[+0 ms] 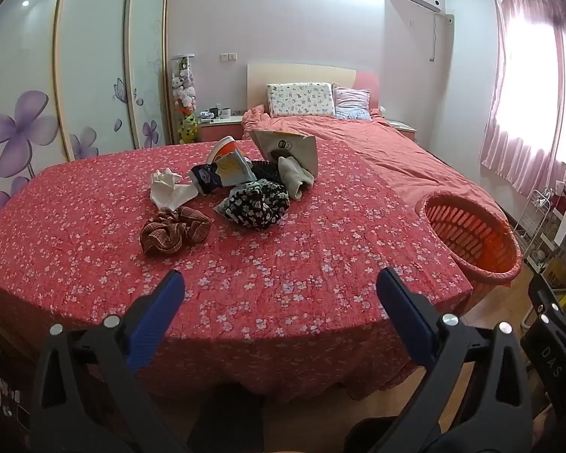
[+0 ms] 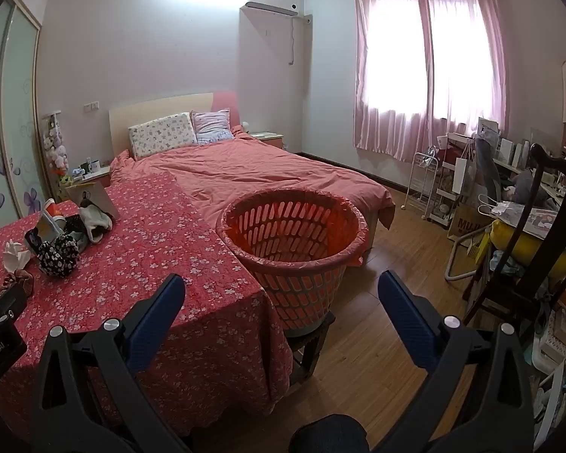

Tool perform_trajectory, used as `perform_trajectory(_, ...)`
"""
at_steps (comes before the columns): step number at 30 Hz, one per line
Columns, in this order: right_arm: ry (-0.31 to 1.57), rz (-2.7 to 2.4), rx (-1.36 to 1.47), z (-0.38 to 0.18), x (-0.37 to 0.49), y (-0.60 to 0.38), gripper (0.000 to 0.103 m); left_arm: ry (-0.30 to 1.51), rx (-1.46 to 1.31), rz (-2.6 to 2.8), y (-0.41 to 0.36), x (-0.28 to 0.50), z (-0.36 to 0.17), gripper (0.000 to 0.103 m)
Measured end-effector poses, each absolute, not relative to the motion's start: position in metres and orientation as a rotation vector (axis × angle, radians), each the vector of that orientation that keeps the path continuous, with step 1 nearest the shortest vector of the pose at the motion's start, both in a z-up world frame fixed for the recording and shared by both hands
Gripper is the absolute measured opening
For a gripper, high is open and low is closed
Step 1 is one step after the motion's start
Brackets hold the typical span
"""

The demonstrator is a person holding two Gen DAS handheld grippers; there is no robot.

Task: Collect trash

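Observation:
A pile of items lies on the red flowered tablecloth: a crumpled white tissue, a brown checked scrunchie, a black-and-white flowered cloth, a snack wrapper, a white sock and a paper bag. An orange basket with a pink liner stands at the table's right edge; it also shows in the right wrist view. My left gripper is open and empty, short of the pile. My right gripper is open and empty, in front of the basket.
A bed with a red cover lies behind the table. A wardrobe lines the left wall. A dark chair, a wire rack and a cluttered desk stand on the right over wooden floor.

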State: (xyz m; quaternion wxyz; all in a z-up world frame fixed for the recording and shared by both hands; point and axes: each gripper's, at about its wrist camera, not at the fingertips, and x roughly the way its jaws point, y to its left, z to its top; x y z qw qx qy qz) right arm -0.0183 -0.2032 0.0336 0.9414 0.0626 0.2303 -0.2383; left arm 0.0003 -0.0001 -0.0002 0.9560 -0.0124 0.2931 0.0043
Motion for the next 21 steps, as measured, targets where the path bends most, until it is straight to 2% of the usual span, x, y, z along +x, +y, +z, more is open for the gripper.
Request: perform_trajectory(21,0.472,-0.485,0.132,0.0333,-0.0191,-0.205,0.101,0.595,-0.024,0.01,-0.0001,0.0002,-0.0002,0.099)
